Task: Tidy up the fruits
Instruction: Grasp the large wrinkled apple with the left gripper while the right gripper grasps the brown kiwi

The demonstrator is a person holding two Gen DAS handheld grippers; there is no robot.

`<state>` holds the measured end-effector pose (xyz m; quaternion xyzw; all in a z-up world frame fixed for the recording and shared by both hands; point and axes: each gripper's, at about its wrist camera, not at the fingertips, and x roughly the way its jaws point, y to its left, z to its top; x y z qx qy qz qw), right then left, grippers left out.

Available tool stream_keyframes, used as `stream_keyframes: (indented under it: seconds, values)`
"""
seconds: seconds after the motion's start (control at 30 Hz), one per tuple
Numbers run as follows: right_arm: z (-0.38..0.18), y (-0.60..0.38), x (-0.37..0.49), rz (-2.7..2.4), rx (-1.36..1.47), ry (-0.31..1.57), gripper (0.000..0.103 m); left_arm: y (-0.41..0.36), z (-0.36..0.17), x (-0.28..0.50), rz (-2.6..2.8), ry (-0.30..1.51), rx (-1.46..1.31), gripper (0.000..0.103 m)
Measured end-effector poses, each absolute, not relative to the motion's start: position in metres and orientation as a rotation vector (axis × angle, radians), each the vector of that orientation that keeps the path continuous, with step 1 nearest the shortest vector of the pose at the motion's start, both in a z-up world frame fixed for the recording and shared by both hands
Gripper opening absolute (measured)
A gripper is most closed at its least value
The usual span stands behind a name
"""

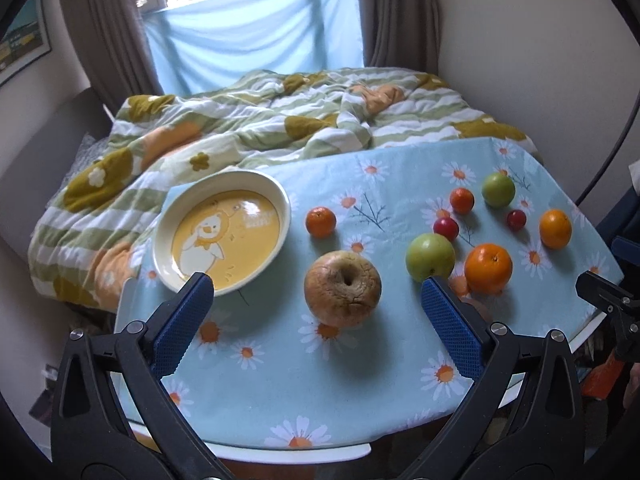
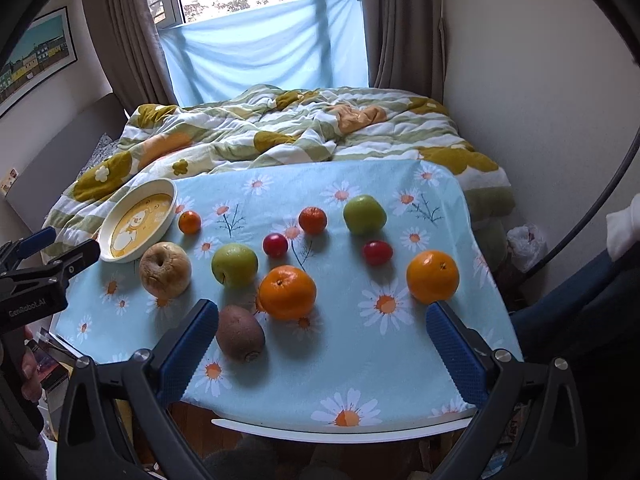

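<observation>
Both grippers, left (image 1: 316,304) and right (image 2: 322,330), gape wide, holding nothing.
I see the wrinkled brown apple (image 1: 342,288) just right of the plate (image 1: 280,188), other fruit scattered farther right.

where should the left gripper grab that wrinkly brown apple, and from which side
Grip the brown apple across its widest middle, coming straight in and down from the near table edge. It sits upright with its stem dimple facing up, centred between the open fingers of the left gripper. Its flanks are clear; the plate and green apple stand apart from it. The skin looks soft, so probably close gently.
</observation>
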<state>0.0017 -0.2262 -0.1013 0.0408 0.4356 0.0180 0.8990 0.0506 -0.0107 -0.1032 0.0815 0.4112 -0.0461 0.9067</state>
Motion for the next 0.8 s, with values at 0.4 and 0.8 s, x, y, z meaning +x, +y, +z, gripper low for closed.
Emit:
stream_keyframes:
  seconds: [0.4,0.8]
  values:
    - [-0.163,-0.191,0.008,0.022,0.090,1.013,0.103,-0.014,-0.177,0.085,-0.258,0.958,0.264,0.103]
    - [-0.190,-0.160,0.022,0.098,0.019,1.052,0.097,-0.026,-0.208,0.102,-0.287,1.002,0.310,0.100]
